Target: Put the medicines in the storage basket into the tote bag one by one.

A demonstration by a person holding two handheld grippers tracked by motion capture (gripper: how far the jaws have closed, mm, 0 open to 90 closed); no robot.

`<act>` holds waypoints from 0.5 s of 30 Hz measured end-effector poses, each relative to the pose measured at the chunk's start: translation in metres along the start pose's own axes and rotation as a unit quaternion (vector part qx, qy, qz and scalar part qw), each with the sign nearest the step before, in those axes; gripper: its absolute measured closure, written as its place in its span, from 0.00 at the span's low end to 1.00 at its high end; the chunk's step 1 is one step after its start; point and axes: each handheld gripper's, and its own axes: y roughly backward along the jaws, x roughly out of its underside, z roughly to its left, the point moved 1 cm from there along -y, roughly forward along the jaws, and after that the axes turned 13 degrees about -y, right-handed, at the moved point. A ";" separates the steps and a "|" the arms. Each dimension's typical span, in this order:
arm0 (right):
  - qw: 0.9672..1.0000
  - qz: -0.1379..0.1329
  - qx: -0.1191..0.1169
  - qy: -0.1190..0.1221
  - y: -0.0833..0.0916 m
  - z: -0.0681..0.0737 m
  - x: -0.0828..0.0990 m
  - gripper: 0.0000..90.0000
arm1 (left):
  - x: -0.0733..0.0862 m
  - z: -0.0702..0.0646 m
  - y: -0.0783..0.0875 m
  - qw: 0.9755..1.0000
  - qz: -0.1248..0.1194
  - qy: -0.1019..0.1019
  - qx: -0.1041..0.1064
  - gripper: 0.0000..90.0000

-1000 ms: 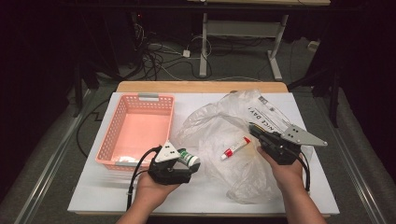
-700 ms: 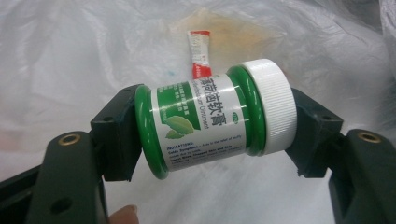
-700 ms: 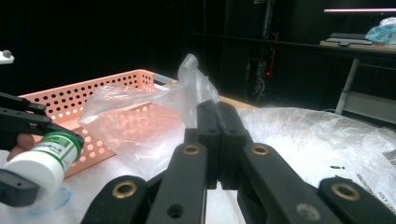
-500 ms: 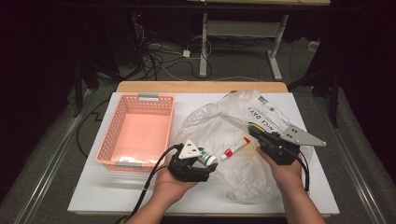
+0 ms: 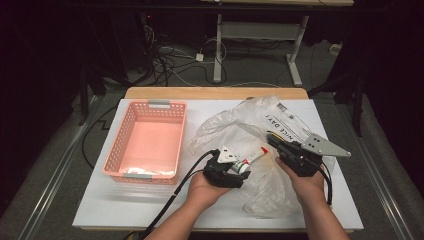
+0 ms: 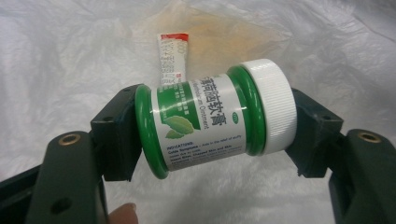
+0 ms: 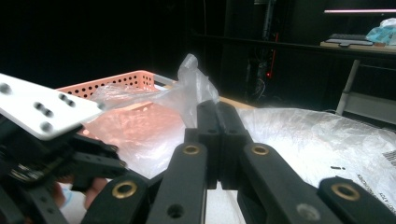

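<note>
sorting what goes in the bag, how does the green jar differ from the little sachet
The green jar is a round tub with a white ribbed cap; the sachet is a flat strip with a red top. The jar is clamped in the left tool; the sachet lies loose inside the clear plastic bag. Both carry printed labels.

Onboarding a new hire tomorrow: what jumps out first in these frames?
The green ointment jar with its white cap, clamped end to end in the left gripper over the clear plastic bag at mid-table. Next, the right gripper, shut on a pinch of that bag's film. Then the pink basket at the table's left.
</note>
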 end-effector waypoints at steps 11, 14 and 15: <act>1.000 0.000 0.000 0.003 0.001 -0.002 0.000 1.00 | -0.011 -0.002 -0.039 1.000 0.015 -0.023 0.014 0.32; 1.000 0.000 0.000 0.002 0.001 -0.001 0.000 1.00 | -0.015 -0.003 -0.049 0.999 0.016 -0.026 0.017 0.32; 1.000 0.000 0.000 0.004 0.001 -0.001 0.000 1.00 | -0.016 -0.003 -0.052 0.999 0.017 -0.031 0.018 0.32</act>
